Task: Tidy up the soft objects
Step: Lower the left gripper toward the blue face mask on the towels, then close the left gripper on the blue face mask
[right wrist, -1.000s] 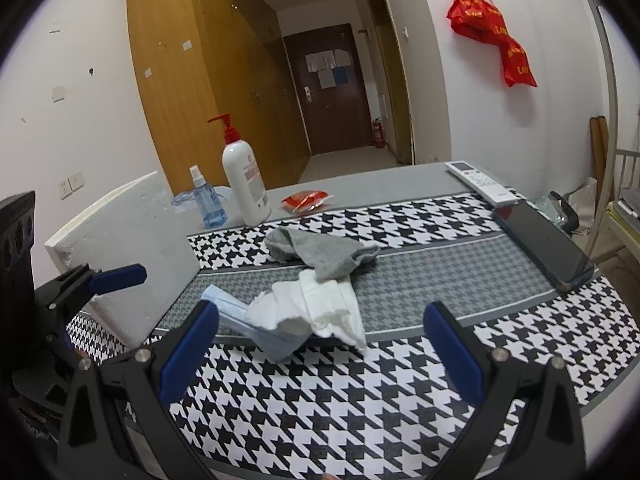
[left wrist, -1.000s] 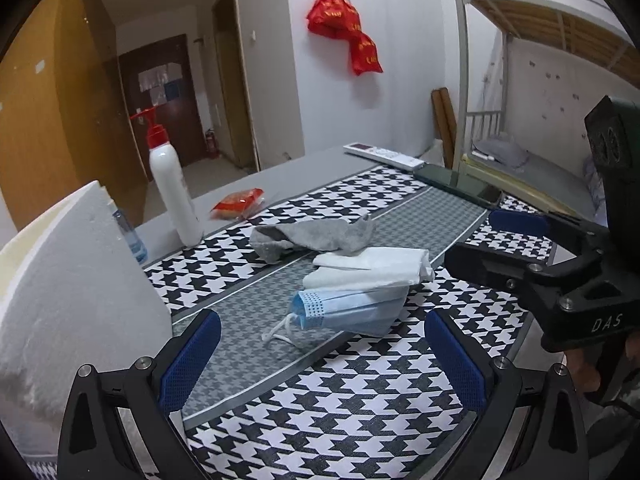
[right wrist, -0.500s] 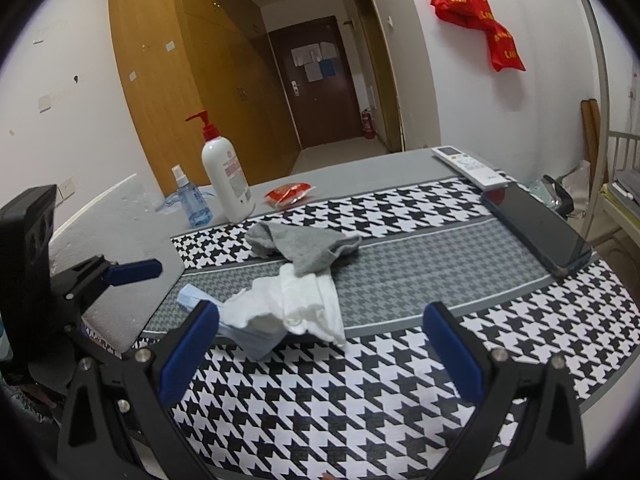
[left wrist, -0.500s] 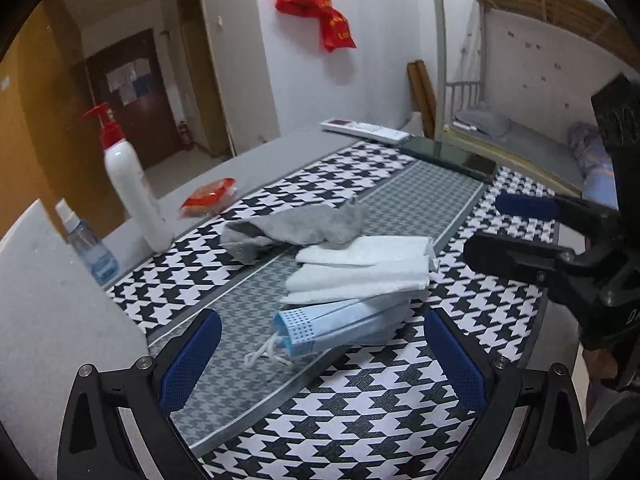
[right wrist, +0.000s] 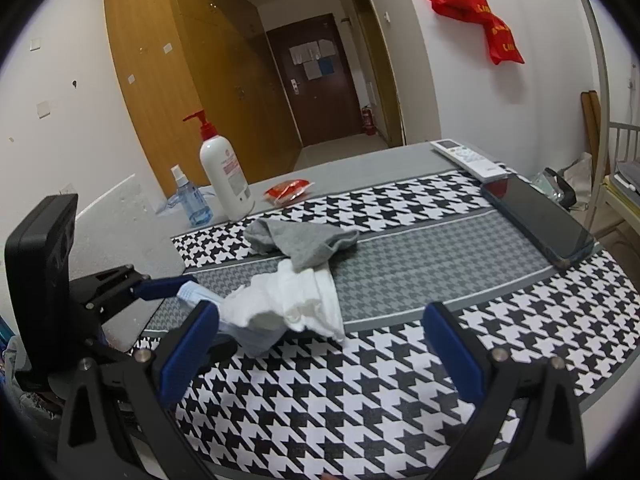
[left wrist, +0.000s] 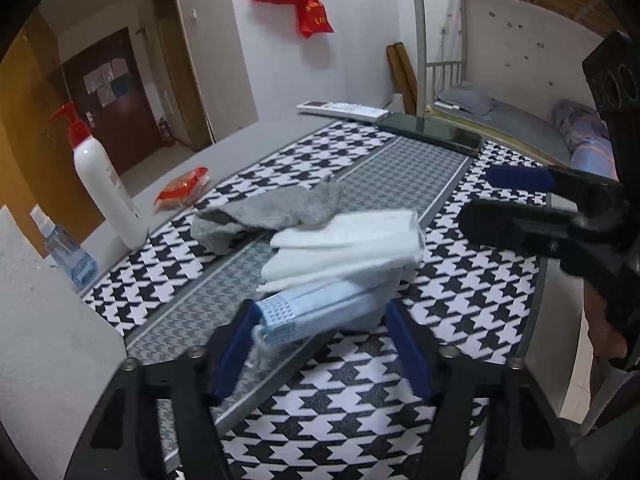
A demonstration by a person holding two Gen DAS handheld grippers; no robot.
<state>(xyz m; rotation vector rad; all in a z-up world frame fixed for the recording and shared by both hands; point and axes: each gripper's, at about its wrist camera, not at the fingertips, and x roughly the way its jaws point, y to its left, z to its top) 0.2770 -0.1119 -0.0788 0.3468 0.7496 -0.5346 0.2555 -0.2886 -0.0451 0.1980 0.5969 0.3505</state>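
Matt woven cloth mat (right wrist: 400, 360), soft knit grey sock (right wrist: 308, 242), glossy plastic pump bottle (right wrist: 224, 176).

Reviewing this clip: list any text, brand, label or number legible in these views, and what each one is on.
No text reads clearly.
Red bags on the wall: yellow print, too blurred.
White pump bottle: red label print, too small.
Papers on the door: unreadable.
Remote control: button marks too small.
Red packet: print not legible.

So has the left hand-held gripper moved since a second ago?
Yes: the left hand-held gripper advanced toward the blue face mask on the houndstooth cloth, jaws closing around it.
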